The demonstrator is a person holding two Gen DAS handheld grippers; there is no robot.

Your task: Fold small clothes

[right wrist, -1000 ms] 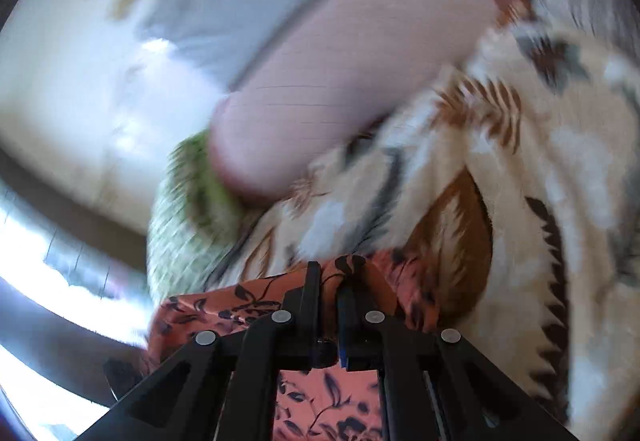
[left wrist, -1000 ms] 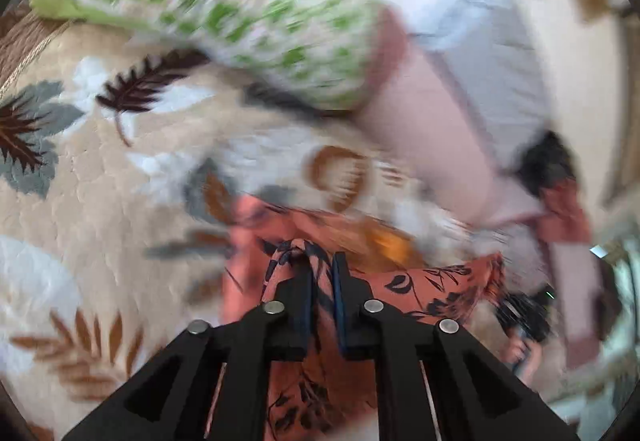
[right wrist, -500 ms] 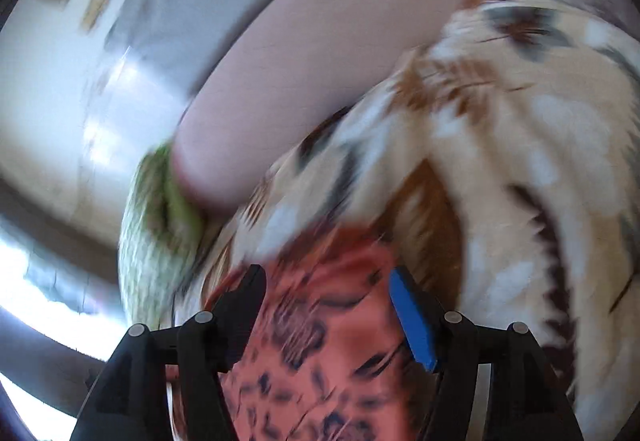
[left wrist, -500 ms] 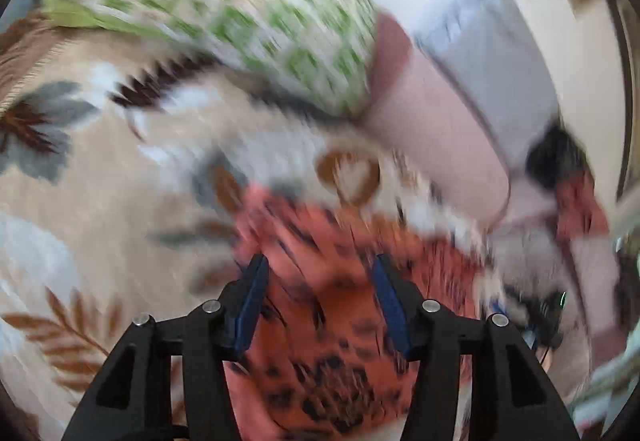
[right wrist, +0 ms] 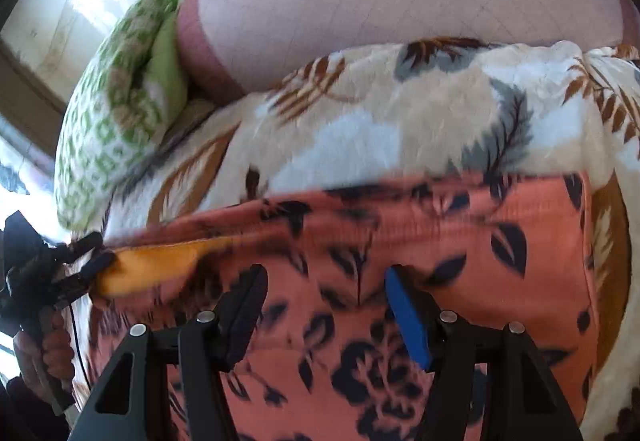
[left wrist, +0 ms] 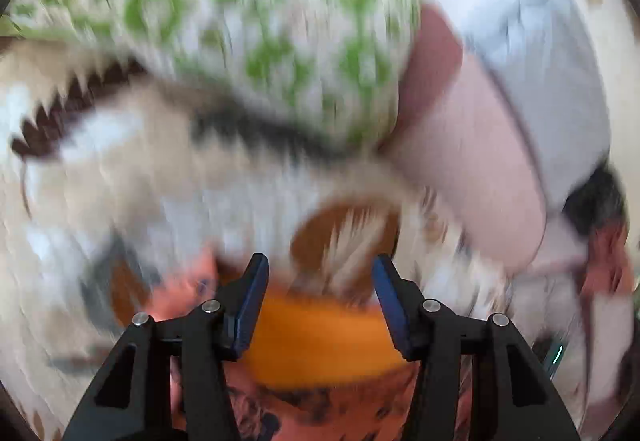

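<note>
— Both tools let go within the last second: a second back each was pinched shut on the coral floral garment; now the left tool and right tool stand open, nothing between their pads.

— And the cloth?

— Flat on the leaf-print bedspread, orange lining showing at one edge, lying just under and ahead of both tools.

— Next step?

— I'd judge: check the edges line up, then pinch one corner each, low and near the hem, so the fold stays square.

— Beyond it?

— Green patterned pillow, pink bolster.
</note>
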